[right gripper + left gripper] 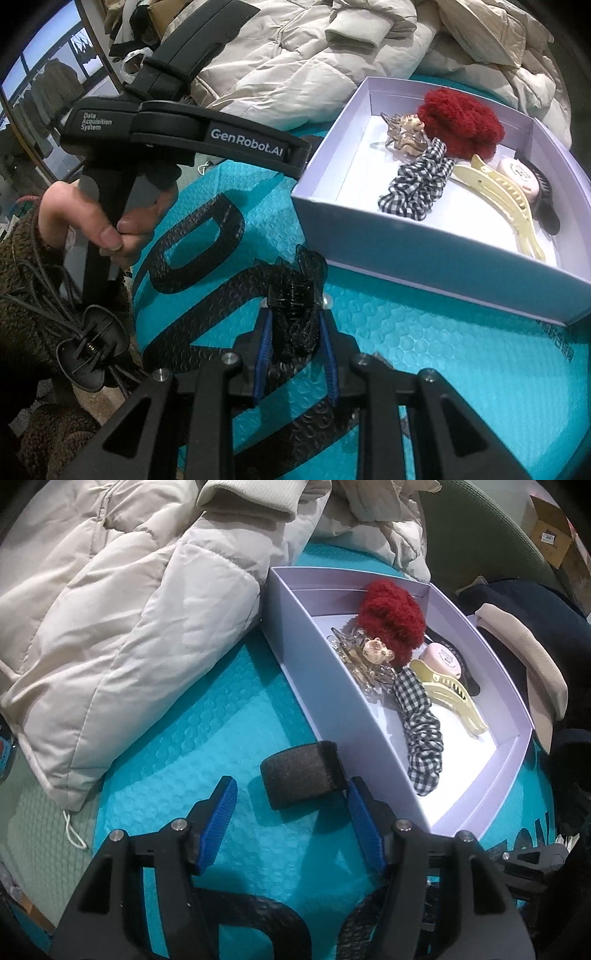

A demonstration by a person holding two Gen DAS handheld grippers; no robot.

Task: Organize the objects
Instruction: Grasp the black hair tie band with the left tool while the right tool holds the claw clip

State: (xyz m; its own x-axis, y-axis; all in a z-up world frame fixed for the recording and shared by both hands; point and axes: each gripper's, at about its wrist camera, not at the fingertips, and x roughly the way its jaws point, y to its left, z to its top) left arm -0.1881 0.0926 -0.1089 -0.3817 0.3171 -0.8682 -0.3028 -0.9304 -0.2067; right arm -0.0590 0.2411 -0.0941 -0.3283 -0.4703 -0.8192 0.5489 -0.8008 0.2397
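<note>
A black lace hair clip (295,306) is clamped between the blue pads of the right hand-held gripper (295,339), just above the teal bubble mailer (443,369), near the white cardboard box (424,258). The left hand-held gripper (291,805) is held apart around a dark grey foam roller (299,775) lying on the mailer beside the box wall; contact cannot be told. A red fuzzy scrunchie (391,616) and a gingham scrunchie (421,731) are seen inside the box
</note>
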